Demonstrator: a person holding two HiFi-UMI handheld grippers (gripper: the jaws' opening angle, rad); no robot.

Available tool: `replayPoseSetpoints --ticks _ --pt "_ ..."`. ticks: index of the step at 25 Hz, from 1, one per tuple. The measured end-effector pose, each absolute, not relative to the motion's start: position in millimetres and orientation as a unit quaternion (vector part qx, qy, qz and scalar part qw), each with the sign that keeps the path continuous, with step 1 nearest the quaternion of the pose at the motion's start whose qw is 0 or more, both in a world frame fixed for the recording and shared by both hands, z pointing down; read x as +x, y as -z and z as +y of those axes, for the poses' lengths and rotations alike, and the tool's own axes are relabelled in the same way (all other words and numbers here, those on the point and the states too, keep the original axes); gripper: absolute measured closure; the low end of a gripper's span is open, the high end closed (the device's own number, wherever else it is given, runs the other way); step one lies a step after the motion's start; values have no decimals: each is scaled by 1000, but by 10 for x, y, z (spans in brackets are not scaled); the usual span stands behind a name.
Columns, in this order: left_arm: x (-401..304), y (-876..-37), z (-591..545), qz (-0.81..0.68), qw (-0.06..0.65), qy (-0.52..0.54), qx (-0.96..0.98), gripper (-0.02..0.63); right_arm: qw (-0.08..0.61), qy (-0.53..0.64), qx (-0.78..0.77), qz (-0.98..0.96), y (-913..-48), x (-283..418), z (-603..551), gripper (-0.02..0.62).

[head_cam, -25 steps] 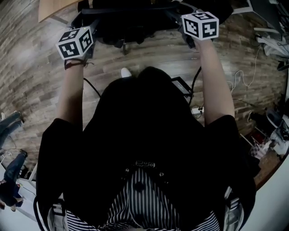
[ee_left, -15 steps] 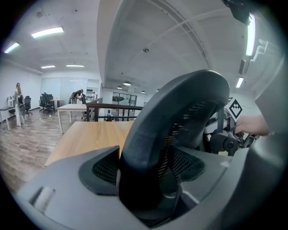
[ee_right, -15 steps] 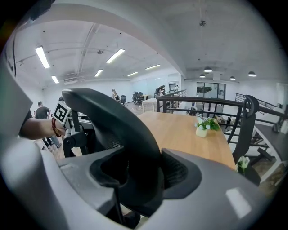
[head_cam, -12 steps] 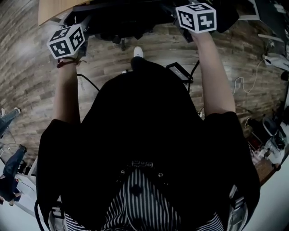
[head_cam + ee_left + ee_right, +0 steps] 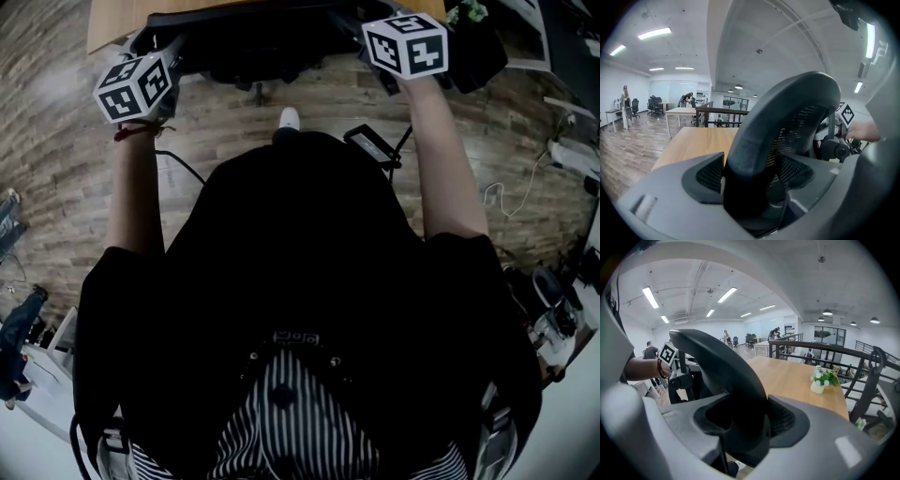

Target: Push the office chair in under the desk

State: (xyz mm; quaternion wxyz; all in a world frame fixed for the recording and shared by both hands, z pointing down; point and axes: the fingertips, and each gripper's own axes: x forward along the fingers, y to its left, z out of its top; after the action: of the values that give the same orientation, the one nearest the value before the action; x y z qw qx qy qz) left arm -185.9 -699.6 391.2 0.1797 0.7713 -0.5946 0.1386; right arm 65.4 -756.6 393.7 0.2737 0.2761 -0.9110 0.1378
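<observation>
The push looks to be in its last stretch: the office chair [image 5: 253, 42] stands at the edge of the desk [image 5: 112, 19], seemingly partly under the top. The left gripper [image 5: 750, 168] and the right gripper [image 5: 740, 420] are each clamped on the backrest rim (one per side). Next, I judge, comes an even forward press from both hands, so the chair rolls straight in without swivelling.

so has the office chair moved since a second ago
Yes. In the head view the office chair has gone further in under the desk, whose wooden edge now covers more of it.
</observation>
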Motion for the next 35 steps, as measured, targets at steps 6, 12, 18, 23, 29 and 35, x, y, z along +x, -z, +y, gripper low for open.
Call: replayPoseSetpoints --ticks 6,12,18,23,29,35 --pt "-2039 -3878 -7384 -612 185 -128 758 253 277 -130 255 -917 -3884 488 -7987 371" --pt "-2239 -3987 -7890 -609 199 -127 757 249 275 -139 235 -922 -3999 305 -8427 373" --pt "-2638 -3986 -8164 -603 210 -119 760 245 269 -142 242 -921 -3961 -77 -8637 374" --pt "-2940 -4016 -8392 -602 210 -120 761 245 275 -149 256 -915 -4020 -366 -8859 374" --pt "-2944 -3938 -8432 -596 202 -119 768 245 272 -151 273 -910 -3940 -349 -8878 373" --pt "-3109 -3925 -8513 -590 201 -114 774 245 250 -156 300 -908 -3903 -491 -8941 370"
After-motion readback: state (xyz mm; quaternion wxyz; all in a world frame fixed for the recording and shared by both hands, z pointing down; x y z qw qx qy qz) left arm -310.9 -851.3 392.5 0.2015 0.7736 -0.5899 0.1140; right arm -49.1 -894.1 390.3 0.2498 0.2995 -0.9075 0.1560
